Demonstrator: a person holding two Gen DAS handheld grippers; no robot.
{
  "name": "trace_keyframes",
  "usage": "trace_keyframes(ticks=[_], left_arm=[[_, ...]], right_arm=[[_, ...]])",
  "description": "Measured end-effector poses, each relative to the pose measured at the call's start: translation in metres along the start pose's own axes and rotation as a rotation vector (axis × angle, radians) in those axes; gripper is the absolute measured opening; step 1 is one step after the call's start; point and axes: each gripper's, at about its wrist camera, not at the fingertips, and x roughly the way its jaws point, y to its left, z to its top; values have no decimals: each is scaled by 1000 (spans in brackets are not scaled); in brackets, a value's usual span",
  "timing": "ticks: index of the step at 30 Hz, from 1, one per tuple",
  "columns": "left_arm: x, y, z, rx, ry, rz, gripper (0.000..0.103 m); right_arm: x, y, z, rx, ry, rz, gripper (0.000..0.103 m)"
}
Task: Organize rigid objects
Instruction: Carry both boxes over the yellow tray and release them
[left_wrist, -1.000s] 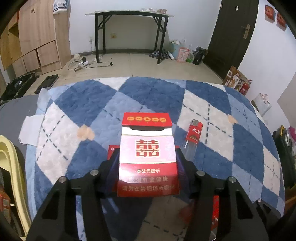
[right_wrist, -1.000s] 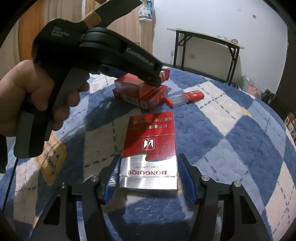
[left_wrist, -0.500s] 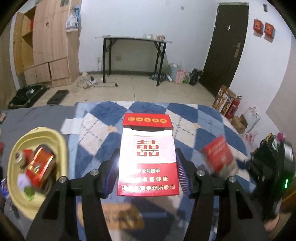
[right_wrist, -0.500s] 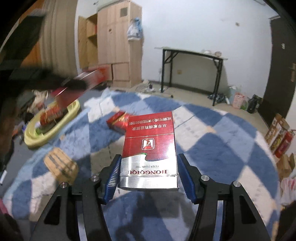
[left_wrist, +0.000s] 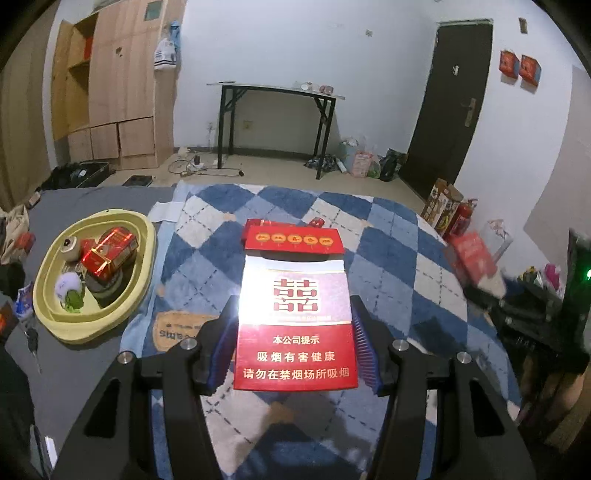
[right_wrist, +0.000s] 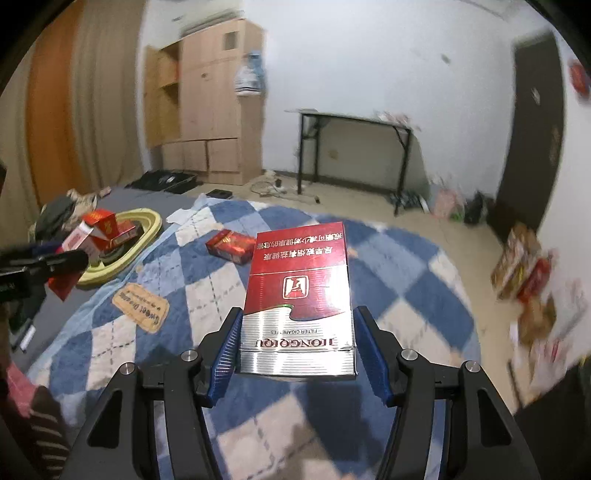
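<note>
Both packs are held up in the air over the blue checked rug (left_wrist: 399, 236): the left gripper (left_wrist: 293, 345) is clamped on the red-and-white pack (left_wrist: 293, 314), the right gripper (right_wrist: 295, 345) on the red-and-silver pack (right_wrist: 297, 295). Slick wrapping could probably slip before the yellow basin (left_wrist: 144, 266) is reached.

**A lived-in room at home**

A blue-and-white diamond-patterned rug (left_wrist: 388, 236) covers a surface in the near part of the room. At the far left stands a wooden wardrobe (left_wrist: 110, 92), at the far wall a black-legged folding table (left_wrist: 277, 92), and at the far right a dark door (left_wrist: 454, 99), with bags and boxes on the tiled floor.
</note>
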Motion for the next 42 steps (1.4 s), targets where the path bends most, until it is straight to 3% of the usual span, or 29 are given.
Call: trace_keyframes(ticks=[5,15,23,28,33,38,42], left_arm=[[-8,6,-3,11,-30,29,58],[-14,46,17,-84,-68,68,58],[-4,138,49,-132,-85,243,58],[9,208,49,-238,-71,312,58],[22,290,15,-497,-2,338,58],[43,317,1,-508,44,338,58],[66,333,-6,-529,72,341,58]], right_arm=[[-4,5,4,4,-5,1,59],[15,11,8,-43,24,36,59],[50,43,35,-105,38,122,59],[93,92,86,-218,40,223,59],[148,163,146,-301,26,348,59],[216,248,196,-379,62,463,59],[269,303,215,-445,151,491,59]])
